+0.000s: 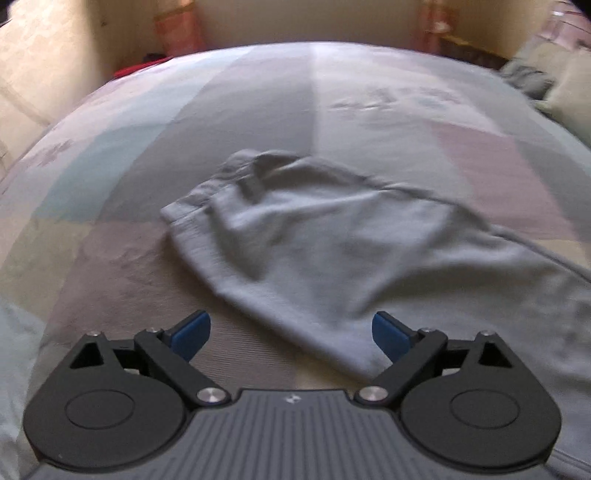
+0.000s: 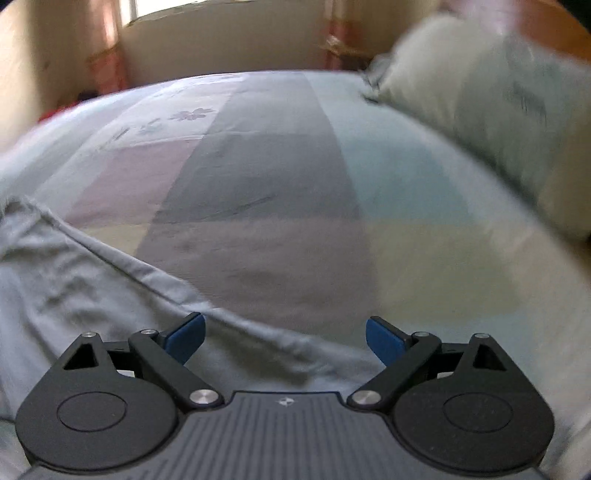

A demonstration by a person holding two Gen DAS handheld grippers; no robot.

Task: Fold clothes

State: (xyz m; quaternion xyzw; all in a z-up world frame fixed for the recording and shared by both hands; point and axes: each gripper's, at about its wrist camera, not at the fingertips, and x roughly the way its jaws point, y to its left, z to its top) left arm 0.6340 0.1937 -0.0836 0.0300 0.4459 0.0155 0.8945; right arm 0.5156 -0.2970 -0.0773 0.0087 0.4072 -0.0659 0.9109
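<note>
A light grey garment [image 1: 314,240] lies rumpled on the bed, one hemmed end pointing to the upper left in the left wrist view. My left gripper [image 1: 291,332] hovers open just above the garment's near edge, nothing between its blue pads [image 1: 190,334]. In the right wrist view the same grey garment [image 2: 74,280] spreads over the lower left, its seamed edge running diagonally under my right gripper [image 2: 284,334]. That gripper is open too, with its blue pads [image 2: 384,339] wide apart and empty. Both views are motion-blurred.
The bed carries a patchwork cover [image 1: 258,103] in grey, pink, pale blue and yellow blocks. A pale pillow [image 2: 498,110] lies at the right, with crumpled grey fabric [image 1: 528,77] beside it. Cream walls and reddish objects [image 1: 177,29] stand beyond the bed's far edge.
</note>
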